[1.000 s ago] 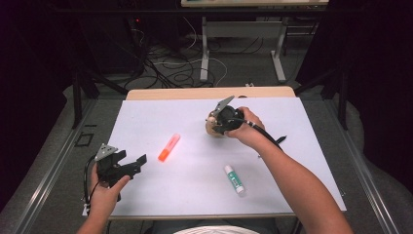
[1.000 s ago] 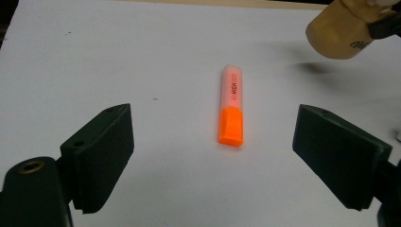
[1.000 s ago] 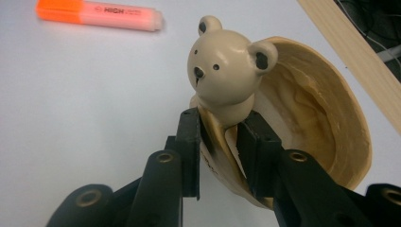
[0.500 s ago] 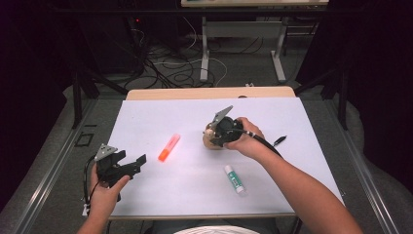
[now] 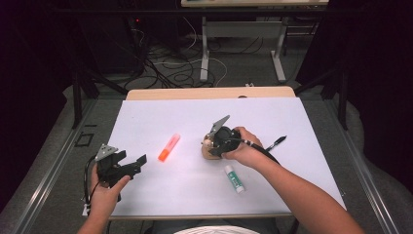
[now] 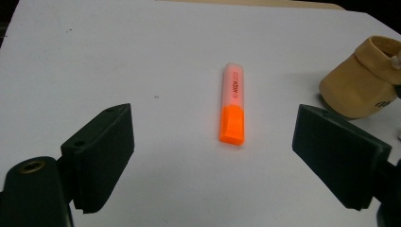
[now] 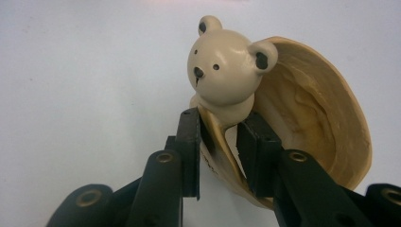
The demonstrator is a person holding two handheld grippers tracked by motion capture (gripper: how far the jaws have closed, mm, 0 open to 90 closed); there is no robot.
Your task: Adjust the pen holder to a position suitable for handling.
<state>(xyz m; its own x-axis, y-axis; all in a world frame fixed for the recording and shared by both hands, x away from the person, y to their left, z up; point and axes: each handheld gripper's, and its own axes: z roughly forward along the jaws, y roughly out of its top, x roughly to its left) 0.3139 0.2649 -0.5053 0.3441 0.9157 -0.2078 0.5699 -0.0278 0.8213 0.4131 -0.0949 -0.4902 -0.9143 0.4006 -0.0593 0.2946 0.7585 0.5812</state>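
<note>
Right gripper [image 7: 217, 137] is clamped on the rim of the tan bear cup [image 7: 283, 118] and has carried it from the far middle of the white bench [image 5: 160, 112] toward the near centre, now just right of the orange highlighter [image 5: 169, 147]. Judged: cup being placed for loading. Left gripper [image 5: 134, 163], jaws apart, empty, stays put facing the highlighter. Glue stick [image 5: 234, 178] and black pen [image 5: 275, 143] lie beside the cup.
</note>
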